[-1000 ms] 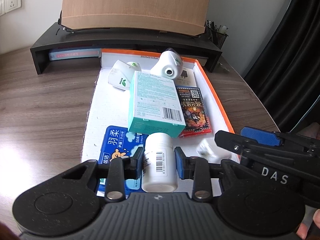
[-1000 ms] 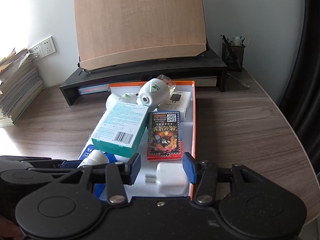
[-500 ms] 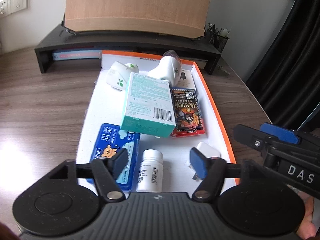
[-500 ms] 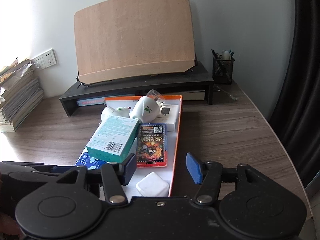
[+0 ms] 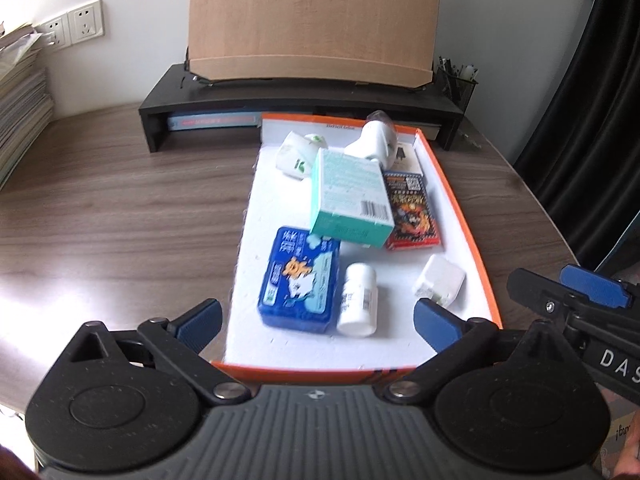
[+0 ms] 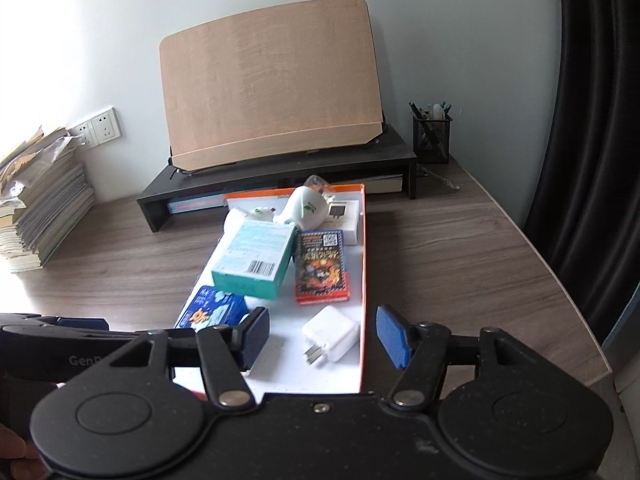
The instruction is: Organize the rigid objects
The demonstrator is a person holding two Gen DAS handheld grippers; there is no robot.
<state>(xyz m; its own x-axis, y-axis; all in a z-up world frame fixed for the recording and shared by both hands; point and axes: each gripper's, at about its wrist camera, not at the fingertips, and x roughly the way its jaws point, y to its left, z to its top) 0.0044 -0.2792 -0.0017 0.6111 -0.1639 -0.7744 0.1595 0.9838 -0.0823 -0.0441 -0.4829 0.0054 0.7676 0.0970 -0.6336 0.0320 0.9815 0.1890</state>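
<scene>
An orange-rimmed white tray (image 5: 460, 216) (image 6: 363, 264) on the wooden desk holds a white pill bottle (image 5: 357, 299) lying flat, a blue tin (image 5: 299, 279) (image 6: 212, 310), a teal box (image 5: 349, 197) (image 6: 254, 258), a red card pack (image 5: 412, 210) (image 6: 321, 272), a white charger (image 5: 439, 280) (image 6: 330, 334) and white bottles (image 5: 298, 156) (image 6: 306, 210) at the far end. My left gripper (image 5: 316, 322) is open and empty, above the tray's near edge. My right gripper (image 6: 322, 338) is open and empty, with the charger below it.
A black monitor stand (image 5: 304, 100) (image 6: 280, 168) with a wooden board (image 6: 272, 88) stands behind the tray. A mesh pen holder (image 6: 431, 138) is at its right end. Stacked books (image 6: 40, 208) sit far left. A dark curtain (image 6: 600, 120) hangs at right.
My left gripper opened, let go of the pill bottle in the tray and pulled back and up. My right gripper also drew back and opened wider.
</scene>
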